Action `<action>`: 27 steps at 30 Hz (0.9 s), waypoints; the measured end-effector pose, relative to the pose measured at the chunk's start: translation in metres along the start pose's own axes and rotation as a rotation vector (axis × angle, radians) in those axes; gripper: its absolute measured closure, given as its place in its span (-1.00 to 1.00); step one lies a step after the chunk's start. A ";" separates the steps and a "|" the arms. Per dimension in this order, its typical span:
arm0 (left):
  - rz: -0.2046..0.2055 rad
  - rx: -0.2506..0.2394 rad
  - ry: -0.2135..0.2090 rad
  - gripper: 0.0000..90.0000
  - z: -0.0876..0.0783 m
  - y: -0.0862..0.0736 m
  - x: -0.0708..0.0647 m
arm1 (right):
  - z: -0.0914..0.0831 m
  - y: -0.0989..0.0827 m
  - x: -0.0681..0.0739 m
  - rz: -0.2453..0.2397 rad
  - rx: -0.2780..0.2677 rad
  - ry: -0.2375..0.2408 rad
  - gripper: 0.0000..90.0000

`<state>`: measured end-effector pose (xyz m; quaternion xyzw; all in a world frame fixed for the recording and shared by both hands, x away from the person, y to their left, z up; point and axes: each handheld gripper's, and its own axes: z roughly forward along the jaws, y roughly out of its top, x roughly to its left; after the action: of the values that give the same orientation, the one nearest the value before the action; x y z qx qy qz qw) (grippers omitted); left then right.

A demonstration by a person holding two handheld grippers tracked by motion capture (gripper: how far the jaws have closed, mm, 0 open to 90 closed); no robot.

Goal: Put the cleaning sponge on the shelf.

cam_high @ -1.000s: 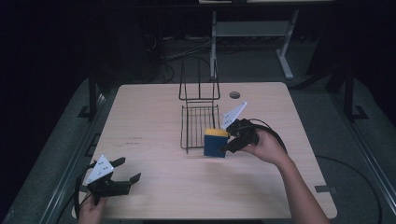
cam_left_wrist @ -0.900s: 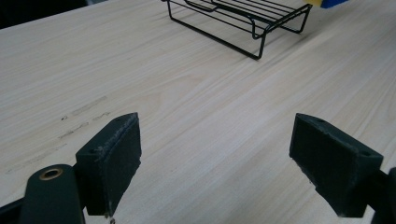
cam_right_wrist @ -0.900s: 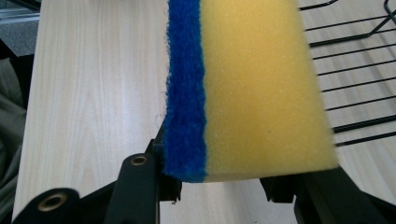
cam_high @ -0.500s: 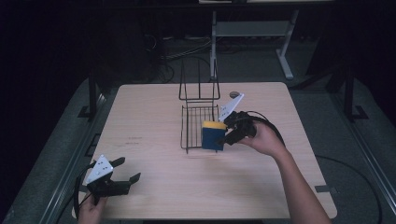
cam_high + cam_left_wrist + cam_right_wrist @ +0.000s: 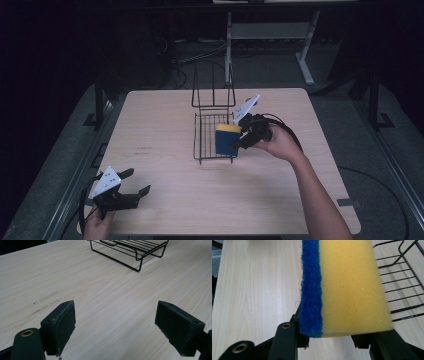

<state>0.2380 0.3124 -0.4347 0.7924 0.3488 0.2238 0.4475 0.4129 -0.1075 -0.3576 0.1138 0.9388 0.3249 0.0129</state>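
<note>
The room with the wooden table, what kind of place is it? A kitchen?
Probably a lab or workshop, not a kitchen: the table stands alone in a dark room, cables trail on the floor behind, and a metal stand sits at the back.

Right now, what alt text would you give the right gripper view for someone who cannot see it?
The right gripper is shut on a sponge, yellow foam with a blue scrub layer on its left side, held close to the camera. A pale wooden table lies behind it, and the black wire rack shows at the right edge.
</note>
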 end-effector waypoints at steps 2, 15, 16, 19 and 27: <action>0.000 -0.001 0.000 -0.64 0.000 0.000 0.000 | 0.000 0.002 -0.003 -0.001 -0.004 0.001 0.24; 0.003 0.003 -0.001 -0.64 0.000 0.000 0.000 | 0.004 0.008 -0.028 0.033 -0.025 0.009 0.24; 0.002 0.002 -0.001 -0.64 0.000 0.000 0.001 | 0.004 0.008 -0.029 0.030 -0.032 0.006 0.24; 0.001 0.002 -0.001 -0.64 0.000 0.000 0.001 | 0.005 0.006 -0.036 0.045 -0.039 0.005 0.24; 0.001 0.004 -0.003 -0.64 0.001 0.000 0.001 | 0.005 0.007 -0.046 0.069 -0.023 0.004 0.24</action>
<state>0.2392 0.3127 -0.4355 0.7940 0.3480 0.2222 0.4462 0.4598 -0.1092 -0.3594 0.1452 0.9306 0.3360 0.0010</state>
